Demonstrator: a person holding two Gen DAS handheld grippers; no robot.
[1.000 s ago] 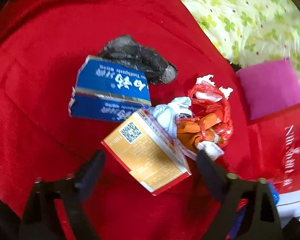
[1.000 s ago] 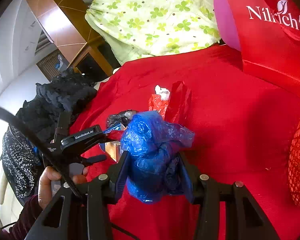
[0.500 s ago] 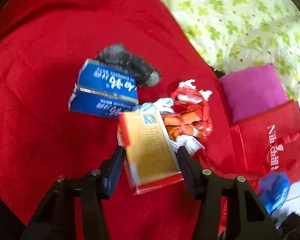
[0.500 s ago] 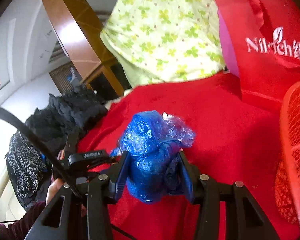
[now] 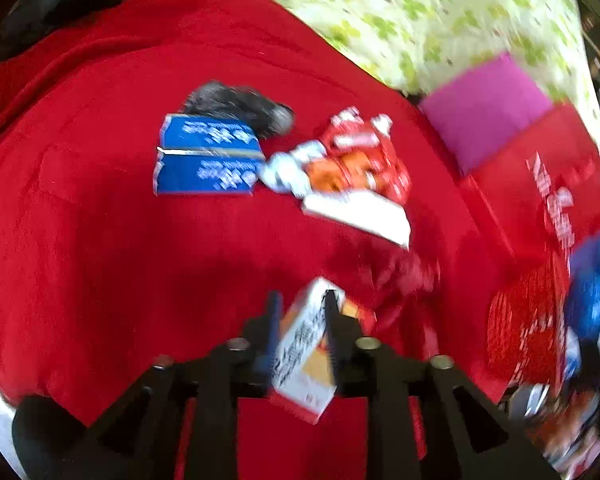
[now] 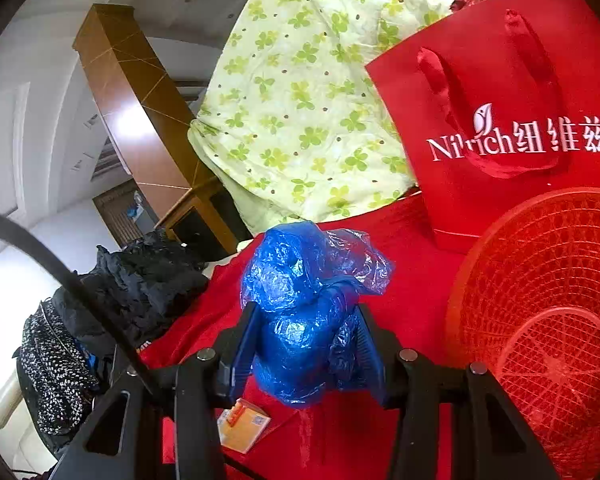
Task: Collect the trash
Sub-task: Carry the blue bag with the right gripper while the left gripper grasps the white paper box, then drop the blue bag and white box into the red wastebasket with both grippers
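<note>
My left gripper [image 5: 300,300] is shut on a yellow and white carton [image 5: 304,352] and holds it above the red cloth [image 5: 100,240]. On the cloth lie a blue toothpaste box [image 5: 208,160], a grey-black bag [image 5: 240,106], red and orange wrappers [image 5: 360,164] and a white carton [image 5: 360,212]. My right gripper [image 6: 306,314] is shut on a crumpled blue plastic bag [image 6: 304,292], also seen in the left wrist view [image 5: 592,280]. A red mesh basket [image 6: 540,320] stands right of it. The yellow carton shows low in the right wrist view [image 6: 244,424].
A red paper gift bag [image 6: 500,112] stands behind the basket, with a pink cushion [image 5: 484,116] beside it. A green floral quilt [image 6: 300,100] lies at the back. Dark clothes [image 6: 132,280] are piled at the left.
My left gripper closed on the yellow carton and lifted it away from the pile. My right gripper carried the blue bag to the right, beside the red basket.
</note>
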